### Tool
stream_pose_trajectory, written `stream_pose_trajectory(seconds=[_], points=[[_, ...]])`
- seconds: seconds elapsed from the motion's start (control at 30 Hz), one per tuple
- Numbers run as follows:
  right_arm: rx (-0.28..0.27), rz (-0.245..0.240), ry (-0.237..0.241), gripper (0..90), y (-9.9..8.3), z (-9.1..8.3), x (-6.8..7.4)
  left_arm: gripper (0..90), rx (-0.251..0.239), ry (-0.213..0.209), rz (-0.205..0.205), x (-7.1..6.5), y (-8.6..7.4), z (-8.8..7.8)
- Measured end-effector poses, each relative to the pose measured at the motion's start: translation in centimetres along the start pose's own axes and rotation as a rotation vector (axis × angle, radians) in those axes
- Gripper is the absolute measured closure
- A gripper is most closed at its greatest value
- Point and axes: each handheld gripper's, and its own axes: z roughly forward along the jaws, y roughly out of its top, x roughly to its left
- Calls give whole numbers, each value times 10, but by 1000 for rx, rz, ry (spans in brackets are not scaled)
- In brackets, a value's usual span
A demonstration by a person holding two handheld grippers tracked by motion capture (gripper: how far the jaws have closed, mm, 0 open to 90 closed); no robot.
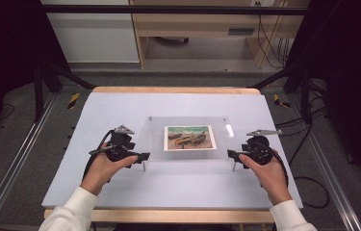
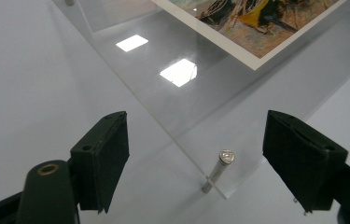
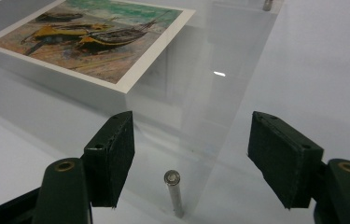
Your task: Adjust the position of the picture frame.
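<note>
A: What is seen between the jaws of the left gripper (image 2: 196, 161)?

B: A small shiny metal post (image 2: 219, 170) is seen there, at the near corner of the clear plate (image 2: 182, 100). The jaws are held wide apart and nothing is touched or held by them.

A: And the right gripper (image 3: 191, 158)?

B: The same is seen. Another round metal post (image 3: 174, 191) is stood between its wide-open jaws, and it is not squeezed.

A: Which step is being done?

B: It looks like the two near posts are being lined up for a grab, one by each gripper. Next, the jaws would need to be closed on the posts gently and at the same time, so the plate is not tipped.

A: Where is the plate?

B: It is set in the middle of the pale table (image 1: 120, 103), lifted up on thin posts. It is flat, smooth and see-through, with bright lights mirrored in it. A picture of boats (image 1: 189, 137), with a white border, is laid on it
</note>
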Motion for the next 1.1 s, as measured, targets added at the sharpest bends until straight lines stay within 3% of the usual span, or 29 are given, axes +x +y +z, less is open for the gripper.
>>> stream_pose_trajectory(seconds=[0.33, 0.73, 0.9, 1.1], points=[[-2, 47, 46, 316, -3, 5, -1, 233, -5, -12, -26, 2, 1, 10], [-3, 75, 74, 304, -4, 7, 0, 236, -27, -83, -127, 6, -4, 14], [-2, 73, 72, 303, -4, 7, 0, 237, -25, -109, -137, 4, -5, 17], [-2, 76, 73, 303, -4, 7, 1, 231, -26, -103, -139, 3, -4, 18]])
